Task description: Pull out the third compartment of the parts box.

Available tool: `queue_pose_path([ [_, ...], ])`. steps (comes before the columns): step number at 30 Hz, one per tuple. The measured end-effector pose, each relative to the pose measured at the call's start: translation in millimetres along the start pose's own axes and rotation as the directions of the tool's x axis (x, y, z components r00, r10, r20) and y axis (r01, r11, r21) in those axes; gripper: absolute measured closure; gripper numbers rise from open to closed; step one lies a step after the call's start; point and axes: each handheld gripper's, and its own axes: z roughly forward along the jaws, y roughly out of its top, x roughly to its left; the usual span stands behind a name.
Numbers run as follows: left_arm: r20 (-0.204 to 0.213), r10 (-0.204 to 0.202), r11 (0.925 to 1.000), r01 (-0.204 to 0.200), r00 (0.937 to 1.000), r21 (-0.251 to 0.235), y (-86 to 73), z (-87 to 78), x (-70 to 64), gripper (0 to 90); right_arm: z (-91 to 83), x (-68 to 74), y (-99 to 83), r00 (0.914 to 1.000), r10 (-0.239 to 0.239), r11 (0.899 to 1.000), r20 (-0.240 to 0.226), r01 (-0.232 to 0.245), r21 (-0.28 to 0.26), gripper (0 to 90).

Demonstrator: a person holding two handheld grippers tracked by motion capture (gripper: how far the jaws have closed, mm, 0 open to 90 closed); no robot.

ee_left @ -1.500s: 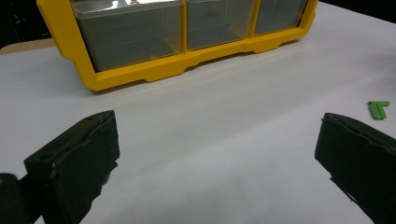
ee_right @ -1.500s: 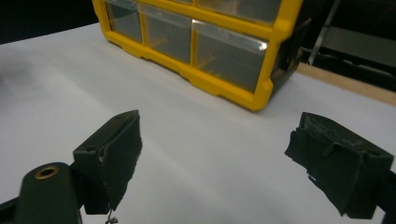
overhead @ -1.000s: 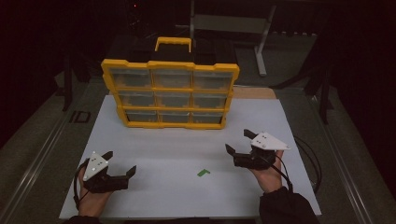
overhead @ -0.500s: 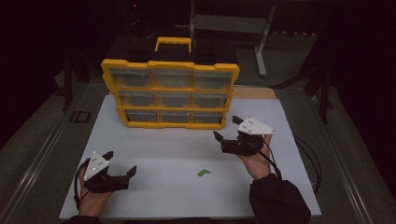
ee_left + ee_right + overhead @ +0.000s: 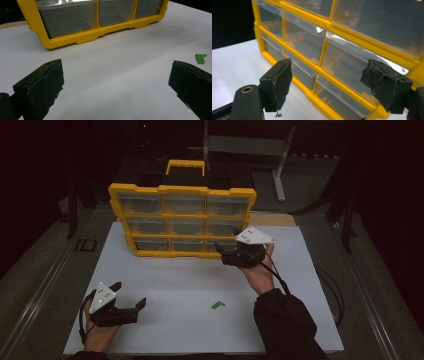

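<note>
Organizer: we see the yellow drawer organizer (image 5: pixel 182 220) upright at the tabletop's (image 5: pixel 200 285) far edge.
Right tongs (image 5: pixel 224 253): apart, empty, nearest, facing its lower right drawer (image 5: pixel 344 75).
Left tongs (image 5: pixel 129 296): apart, empty, well back.

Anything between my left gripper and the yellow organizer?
No: the left gripper view shows bare white table from the left gripper up to the yellow organizer.
</note>
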Motion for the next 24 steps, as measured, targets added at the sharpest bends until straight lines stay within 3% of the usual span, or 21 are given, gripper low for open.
queue_pose_path([
  [10, 0.003, -0.003, 1.0000, 0.003, 1.0000, -0.005, -0.1, -0.7, 0.2, 0.1, 31.5, 2.4, 3.4, 0.9969, -0.066, 0.997, 0.042, 0.064, 0.043, 25.0],
  [15, 0.007, -0.002, 1.0000, 0.002, 1.0000, -0.001, -0.2, -0.2, -0.1, 0.1, 34.1, 5.2, 3.2, 0.9853, -0.150, 0.986, 0.082, 0.143, 0.080, 26.8],
  [19, 0.007, -0.002, 1.0000, 0.002, 1.0000, -0.001, -0.1, 0.3, -0.4, 0.1, 35.4, 7.8, 3.1, 0.9676, -0.231, 0.968, 0.103, 0.217, 0.128, 29.5],
  [22, 0.008, -0.003, 1.0000, 0.003, 1.0000, 0.000, -0.1, 0.6, -0.4, 0.1, 37.8, 11.0, 5.5, 0.9462, -0.299, 0.944, 0.123, 0.276, 0.179, 28.7],
  [24, 0.007, -0.002, 1.0000, 0.002, 1.0000, 0.000, -0.1, 0.3, -0.2, 0.1, 39.0, 14.1, 9.7, 0.9248, -0.359, 0.920, 0.125, 0.328, 0.214, 26.9],
])
